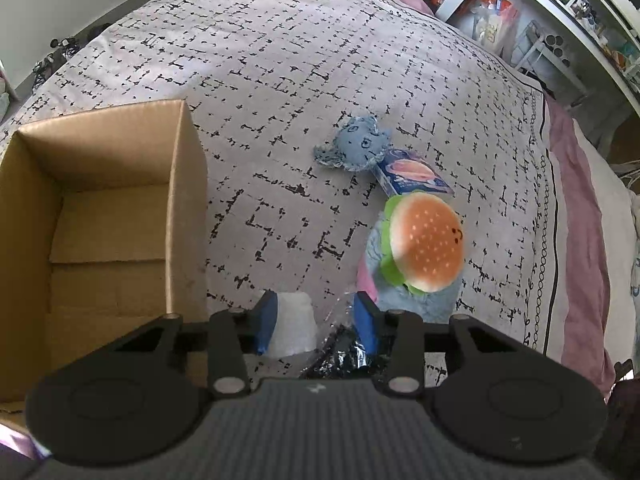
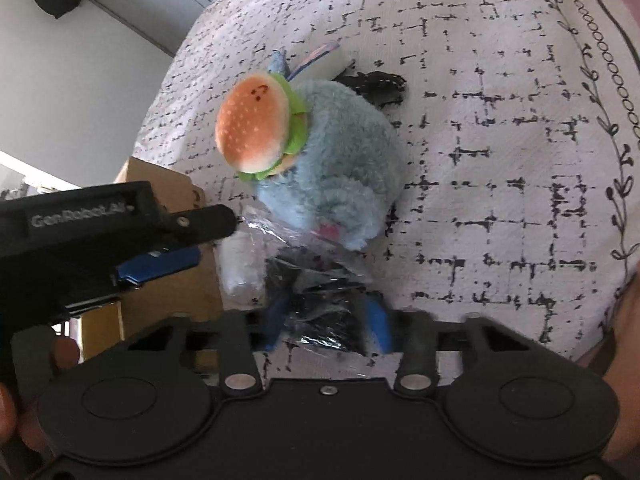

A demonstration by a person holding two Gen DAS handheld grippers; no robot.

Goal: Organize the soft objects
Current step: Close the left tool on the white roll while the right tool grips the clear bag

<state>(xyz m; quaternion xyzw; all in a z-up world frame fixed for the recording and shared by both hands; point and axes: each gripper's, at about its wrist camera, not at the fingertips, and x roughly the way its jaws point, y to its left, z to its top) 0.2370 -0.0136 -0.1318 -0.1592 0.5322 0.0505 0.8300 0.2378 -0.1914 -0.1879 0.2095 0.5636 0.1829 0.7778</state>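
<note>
A clear plastic bag with a white soft item (image 1: 290, 330) and a dark item (image 1: 340, 354) lies on the bed. My left gripper (image 1: 316, 322) is open with its blue fingers on either side of the white part. My right gripper (image 2: 326, 322) has its fingers around the dark part of the bag (image 2: 320, 300); I cannot tell if it grips. A fluffy blue plush (image 2: 340, 160) with a burger plush (image 1: 426, 240) on it lies just beyond, also in the right wrist view (image 2: 252, 124). A small blue crochet toy (image 1: 356, 144) lies farther back.
An open, empty cardboard box (image 1: 100, 216) stands on the bed at the left, its corner showing in the right wrist view (image 2: 160, 176). A blue card packet (image 1: 412, 176) lies by the crochet toy. White shelves (image 1: 540, 20) with clutter stand past the bed's far right edge.
</note>
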